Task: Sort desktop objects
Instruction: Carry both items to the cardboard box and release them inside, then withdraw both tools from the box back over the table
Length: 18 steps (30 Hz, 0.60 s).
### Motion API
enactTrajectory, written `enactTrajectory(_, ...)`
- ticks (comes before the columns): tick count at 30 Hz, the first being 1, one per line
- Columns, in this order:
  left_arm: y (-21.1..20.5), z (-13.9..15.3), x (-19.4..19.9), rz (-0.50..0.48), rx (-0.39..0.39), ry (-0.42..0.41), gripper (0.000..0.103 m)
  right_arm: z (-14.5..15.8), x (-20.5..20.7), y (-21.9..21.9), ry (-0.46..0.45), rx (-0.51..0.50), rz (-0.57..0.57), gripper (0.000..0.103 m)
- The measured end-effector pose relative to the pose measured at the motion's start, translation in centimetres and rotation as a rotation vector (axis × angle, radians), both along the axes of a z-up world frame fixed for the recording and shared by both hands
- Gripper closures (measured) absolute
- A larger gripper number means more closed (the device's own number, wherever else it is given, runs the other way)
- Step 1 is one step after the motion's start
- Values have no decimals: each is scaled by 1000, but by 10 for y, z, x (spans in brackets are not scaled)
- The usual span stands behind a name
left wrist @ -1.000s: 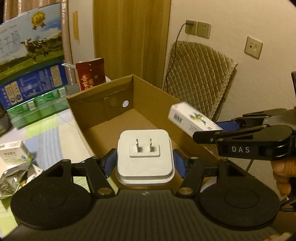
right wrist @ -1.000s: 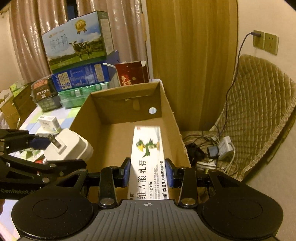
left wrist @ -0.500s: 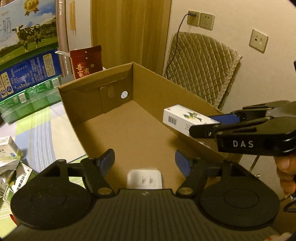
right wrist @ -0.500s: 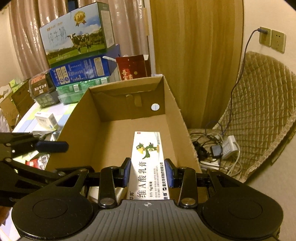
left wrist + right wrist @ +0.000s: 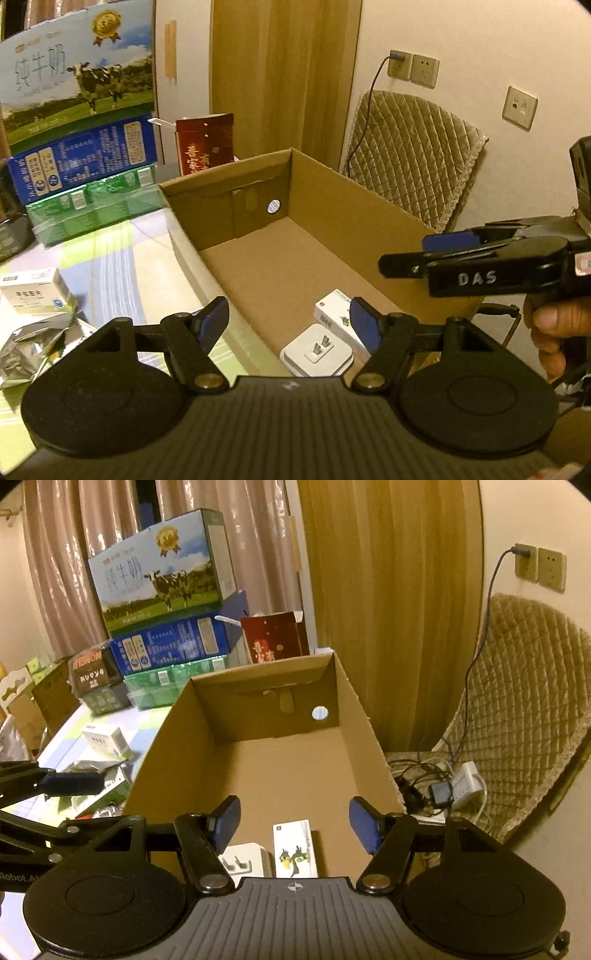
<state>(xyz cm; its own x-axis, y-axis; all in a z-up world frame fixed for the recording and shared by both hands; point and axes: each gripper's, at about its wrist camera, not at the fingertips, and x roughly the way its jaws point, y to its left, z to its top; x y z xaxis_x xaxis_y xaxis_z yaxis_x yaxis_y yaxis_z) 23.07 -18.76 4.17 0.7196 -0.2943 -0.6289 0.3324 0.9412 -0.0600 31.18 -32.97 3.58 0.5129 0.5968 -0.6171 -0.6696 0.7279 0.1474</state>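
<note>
An open cardboard box (image 5: 351, 210) (image 5: 266, 709) stands on the table's right side. On its floor, at the near end, a white plug charger (image 5: 316, 354) (image 5: 243, 860) lies prongs up beside a white ointment box (image 5: 332, 314) (image 5: 295, 849) with a green bird print. My left gripper (image 5: 290, 325) hangs open over the box's near left wall, holding nothing. My right gripper (image 5: 295, 823) hovers above the ointment box with its jaws opening and nothing between the pads. Each gripper shows in the other's view: the right gripper (image 5: 406, 253) and the left gripper (image 5: 55, 805).
Stacked milk cartons (image 5: 162, 579) and a red box (image 5: 273, 638) stand behind the cardboard box. A small white medicine box (image 5: 33, 291) and a foil packet (image 5: 33, 339) lie on the tablecloth at left. A quilted chair (image 5: 524, 716) and a power strip with cables (image 5: 461, 782) are at right.
The left gripper let go of the charger, which dropped into the box, then drifted left. The right gripper opened and the ointment box now lies beside the charger.
</note>
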Motion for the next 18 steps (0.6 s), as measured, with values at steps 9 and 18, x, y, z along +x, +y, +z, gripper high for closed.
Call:
enactTrajectory(9, 21, 11, -38, 112, -12, -6, 32, 26, -48, -17, -20, 40, 0, 31)
enactTrajectory(18, 50, 22, -92, 193, -15, -19, 21, 52, -108, -6, -60, 58, 68, 2)
